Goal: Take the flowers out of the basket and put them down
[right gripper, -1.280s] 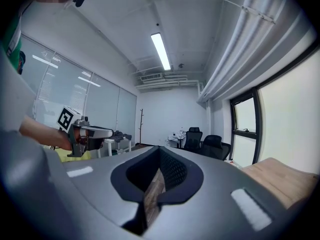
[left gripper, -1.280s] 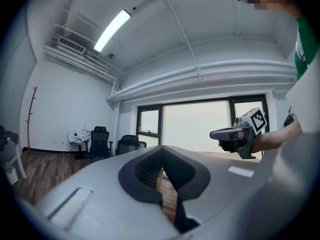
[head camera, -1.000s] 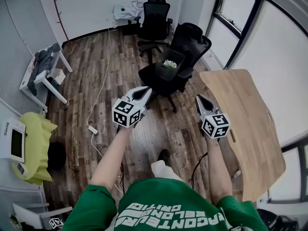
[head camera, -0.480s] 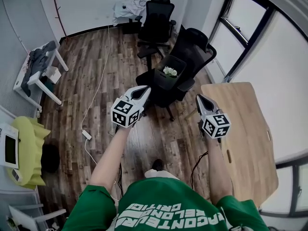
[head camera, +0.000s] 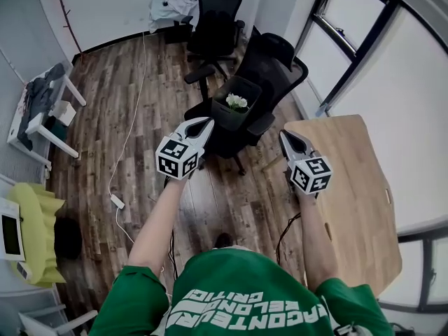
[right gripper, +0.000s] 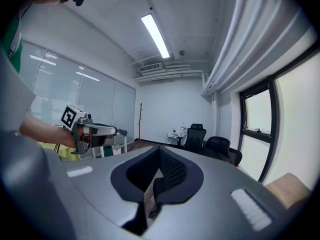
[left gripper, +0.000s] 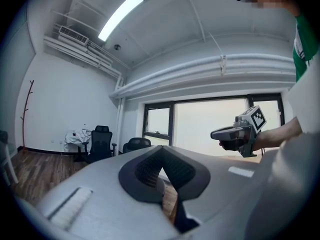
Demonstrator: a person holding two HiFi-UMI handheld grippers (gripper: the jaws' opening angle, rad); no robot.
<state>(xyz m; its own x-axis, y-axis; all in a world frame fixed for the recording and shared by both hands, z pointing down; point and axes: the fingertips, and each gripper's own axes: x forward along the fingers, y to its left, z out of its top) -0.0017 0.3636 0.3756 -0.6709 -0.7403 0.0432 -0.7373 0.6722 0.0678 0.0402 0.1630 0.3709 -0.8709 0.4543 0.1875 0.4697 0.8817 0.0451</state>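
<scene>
White flowers (head camera: 236, 101) stand in a dark square basket (head camera: 246, 88) on the seat of a black office chair (head camera: 276, 61), in the head view just beyond my hands. My left gripper (head camera: 204, 125) is held level and shut, empty, a short way below and to the left of the basket. My right gripper (head camera: 285, 136) is also shut with nothing in it, to the basket's lower right. In the left gripper view the left gripper (left gripper: 161, 149) has its jaws meeting, and the right gripper (left gripper: 214, 133) shows beside it. The right gripper view shows the left gripper (right gripper: 114, 130).
A second black chair (head camera: 213, 19) stands behind the first. A wooden table (head camera: 350, 187) lies to my right beside the windows. A white desk (head camera: 42, 110) and a yellow seat (head camera: 35, 222) are at the left. A white cable with a power strip (head camera: 116, 201) runs over the wood floor.
The chair with the basket has come closer and moved down in the head view. Both grippers travelled forward together and stayed shut.
</scene>
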